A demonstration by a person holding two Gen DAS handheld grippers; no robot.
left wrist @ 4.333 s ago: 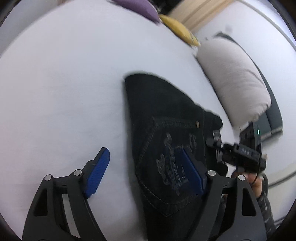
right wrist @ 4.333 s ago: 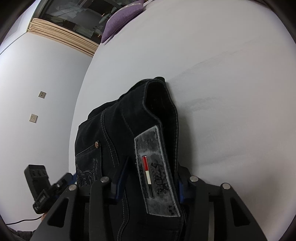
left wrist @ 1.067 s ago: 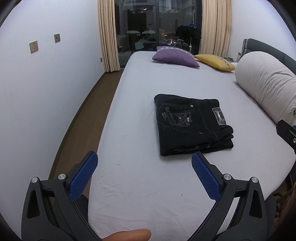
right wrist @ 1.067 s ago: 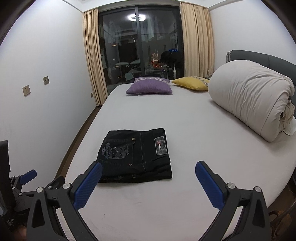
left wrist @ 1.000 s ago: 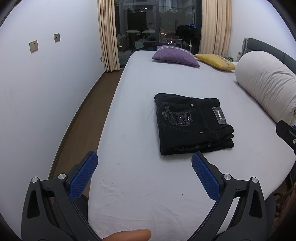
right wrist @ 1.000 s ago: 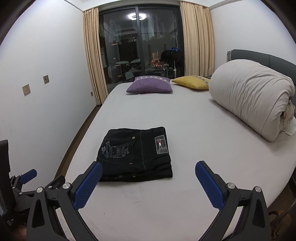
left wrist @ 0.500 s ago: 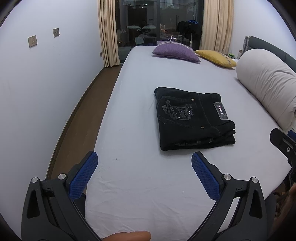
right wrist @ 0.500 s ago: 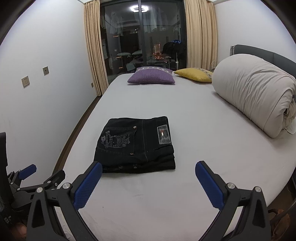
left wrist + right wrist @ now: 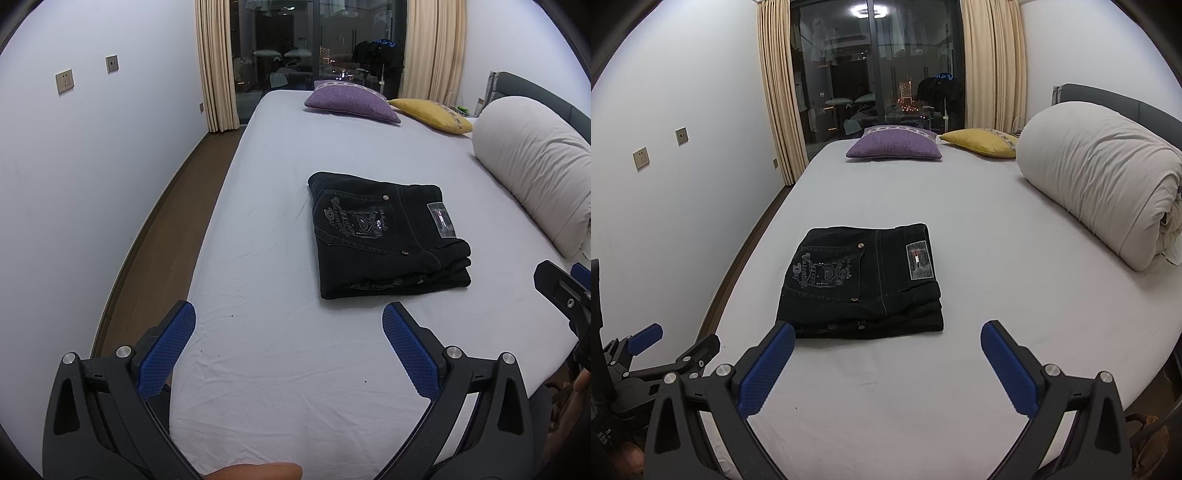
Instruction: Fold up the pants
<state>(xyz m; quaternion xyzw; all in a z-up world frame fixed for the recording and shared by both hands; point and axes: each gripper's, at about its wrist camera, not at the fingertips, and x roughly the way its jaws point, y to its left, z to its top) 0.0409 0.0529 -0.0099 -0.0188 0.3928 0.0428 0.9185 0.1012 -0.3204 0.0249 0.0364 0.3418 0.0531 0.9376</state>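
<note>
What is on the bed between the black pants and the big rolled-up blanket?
Nothing. In the right wrist view, only bare white sheet lies between the folded pants and the rolled blanket.

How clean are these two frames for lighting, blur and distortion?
Left wrist view: sharp, evenly lit, strong fisheye bend along the wall and bed edge. Right wrist view: equally sharp, ceiling light glares in the window, folded pants stay readable despite being dark; corners vignette black in both.
</note>
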